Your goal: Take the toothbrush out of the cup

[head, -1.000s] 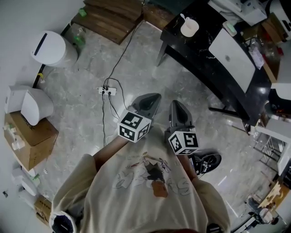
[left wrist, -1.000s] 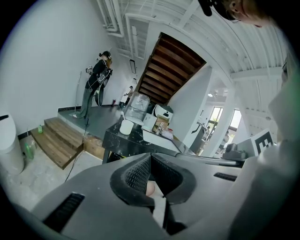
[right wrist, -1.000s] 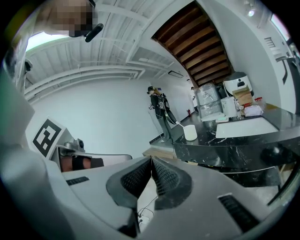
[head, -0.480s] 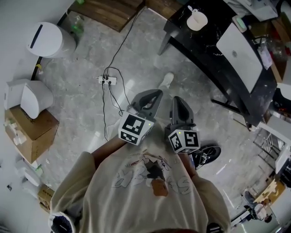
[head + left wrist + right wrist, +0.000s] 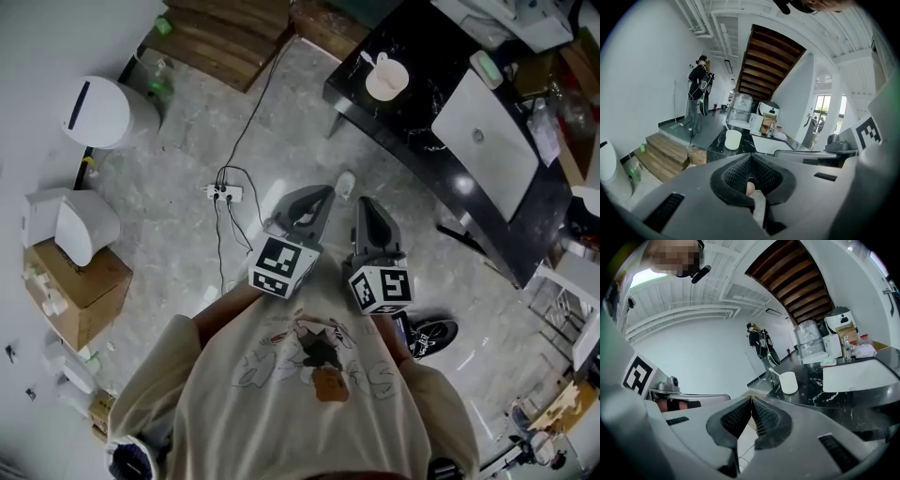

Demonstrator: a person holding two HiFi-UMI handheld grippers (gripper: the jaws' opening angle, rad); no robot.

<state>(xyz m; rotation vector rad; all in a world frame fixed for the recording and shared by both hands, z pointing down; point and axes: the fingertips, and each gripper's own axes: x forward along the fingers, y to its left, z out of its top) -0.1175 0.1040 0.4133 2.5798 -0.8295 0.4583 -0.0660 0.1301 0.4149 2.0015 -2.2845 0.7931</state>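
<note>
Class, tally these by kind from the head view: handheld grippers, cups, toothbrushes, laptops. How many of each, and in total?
grippers: 2, the left gripper and the right gripper
cup: 1
toothbrush: 1
laptop: 1
Total: 5

The table [image 5: 412, 112] was glossy black stone, veined white and throwing back reflections, and the cup [image 5: 386, 80] on it looked smooth, matt white, plastic or ceramic I couldn't tell. The floor [image 5: 169, 216] was polished grey marbled stone with a soft sheen, beside bare brown wooden steps [image 5: 225, 37] and a dull cardboard box [image 5: 89, 295]. The left gripper [image 5: 319, 199] and right gripper [image 5: 364, 208] had matt grey plastic shells with black, finely ribbed pads [image 5: 736, 176], and the person's shirt [image 5: 281, 403] was soft cream cloth.
</note>
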